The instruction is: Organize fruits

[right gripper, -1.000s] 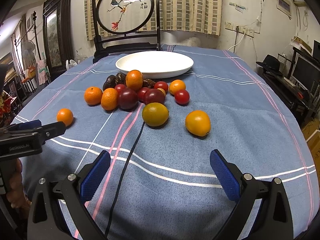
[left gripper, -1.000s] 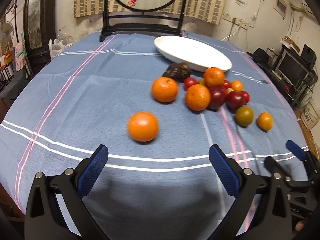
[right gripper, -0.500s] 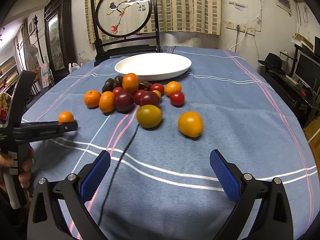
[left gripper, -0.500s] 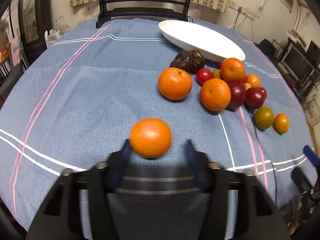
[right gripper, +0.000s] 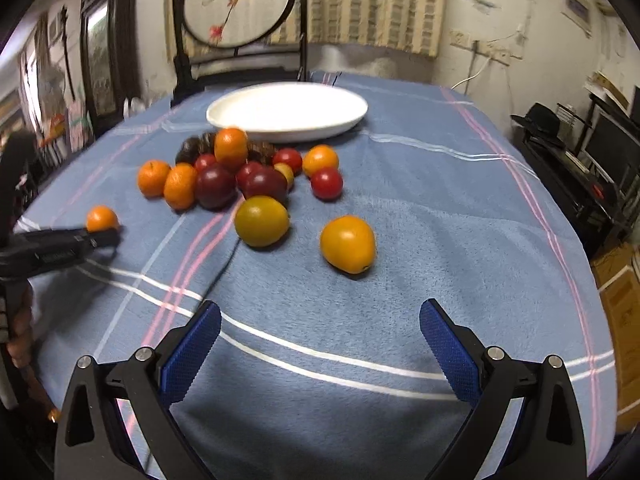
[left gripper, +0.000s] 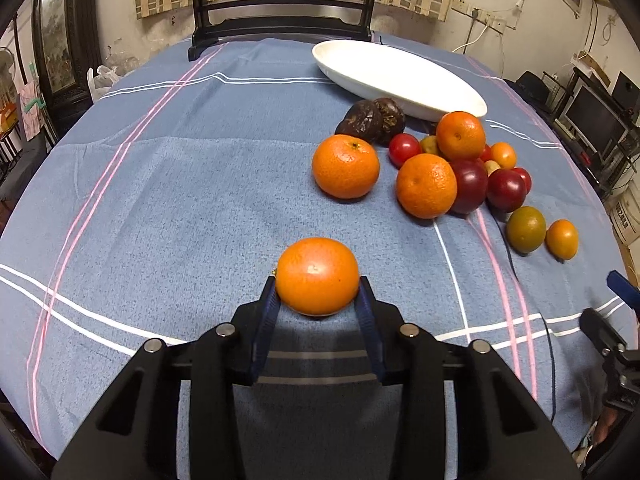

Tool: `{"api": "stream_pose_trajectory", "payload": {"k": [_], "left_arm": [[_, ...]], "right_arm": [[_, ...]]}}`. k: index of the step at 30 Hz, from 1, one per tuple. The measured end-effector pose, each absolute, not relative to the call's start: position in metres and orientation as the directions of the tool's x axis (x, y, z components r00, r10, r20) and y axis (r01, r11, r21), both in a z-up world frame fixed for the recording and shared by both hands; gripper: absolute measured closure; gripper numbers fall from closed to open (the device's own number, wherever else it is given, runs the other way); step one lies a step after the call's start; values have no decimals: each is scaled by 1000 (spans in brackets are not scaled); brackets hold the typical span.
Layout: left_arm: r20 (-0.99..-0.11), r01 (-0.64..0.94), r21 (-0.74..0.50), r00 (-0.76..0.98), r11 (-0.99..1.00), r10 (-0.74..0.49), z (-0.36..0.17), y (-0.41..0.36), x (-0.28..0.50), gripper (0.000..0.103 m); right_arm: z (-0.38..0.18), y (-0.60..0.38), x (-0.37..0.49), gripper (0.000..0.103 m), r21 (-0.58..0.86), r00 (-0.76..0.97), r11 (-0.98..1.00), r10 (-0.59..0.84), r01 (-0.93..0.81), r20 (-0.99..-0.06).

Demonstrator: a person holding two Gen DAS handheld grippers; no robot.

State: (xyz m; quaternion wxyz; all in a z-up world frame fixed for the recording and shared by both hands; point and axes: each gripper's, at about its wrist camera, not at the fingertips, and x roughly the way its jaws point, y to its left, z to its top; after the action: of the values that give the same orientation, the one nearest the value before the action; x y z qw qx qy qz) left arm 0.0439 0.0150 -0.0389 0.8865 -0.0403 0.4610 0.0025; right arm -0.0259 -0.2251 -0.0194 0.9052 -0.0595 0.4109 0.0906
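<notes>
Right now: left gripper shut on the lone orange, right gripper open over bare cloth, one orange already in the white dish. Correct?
Not quite. The white dish holds nothing in the right wrist view. The rest stands: left gripper shut on the orange, right gripper open.

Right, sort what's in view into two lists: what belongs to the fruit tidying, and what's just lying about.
Belongs to the job:
- tangerine, clamped in the left gripper
- fruit pile
- yellow-orange fruit
- white plate, nothing on it
- right gripper, open

Just lying about:
- black cable
- round screen
- black hat
</notes>
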Motion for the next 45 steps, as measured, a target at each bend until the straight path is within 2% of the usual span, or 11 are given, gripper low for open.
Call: {"api": "stream_pose_trajectory", "payload": {"k": [2,7,10,13,20,26,37,38,39,41,45], "left_arm": [[-813,-39,-73,581,997,-37,-37,15,43,65],[-812,-36,-84,582,996,-47,-37,18,42,65],[-812,-25,-79,581,997,-50,-35,16,45,65],[-810,-1,-76,583,997,-61,-30,15,52,65],[-783,61,-110,610,992,-124,13,19,95,65],[-738,86,-103,662,991,-134,52,-5,182,65],[-842,10,-99,533,995,-89,-3,-22,308,64],[-845,10,-103,526,995,-93,-6,-22,312,63],[-849,4,-108,520,994,-95,-9,-22,316,57],[-830,-3,-121,549,993,-100,-4,-20,313,24],[-793,11,-108,602,994,-92,10,-15,290,18]], "right_arm": [[-23,-226,-16,4,-61,613,969,103,-241,-784],[-30,-227,10,26,-74,579,963,94,-260,-810],[-35,-226,31,41,-50,551,965,105,-259,-828],[-38,-225,47,65,-28,531,964,121,-263,-839],[19,-217,63,65,32,631,950,231,-311,-740],[38,-169,128,65,5,685,928,279,-373,-673],[-13,-156,227,64,51,587,948,237,-314,-774],[-17,-155,230,58,53,580,948,236,-315,-780],[-18,-155,232,42,49,579,949,230,-311,-782],[-14,-156,228,37,40,608,954,220,-296,-763],[-3,-166,211,36,26,629,951,224,-308,-744]]}}
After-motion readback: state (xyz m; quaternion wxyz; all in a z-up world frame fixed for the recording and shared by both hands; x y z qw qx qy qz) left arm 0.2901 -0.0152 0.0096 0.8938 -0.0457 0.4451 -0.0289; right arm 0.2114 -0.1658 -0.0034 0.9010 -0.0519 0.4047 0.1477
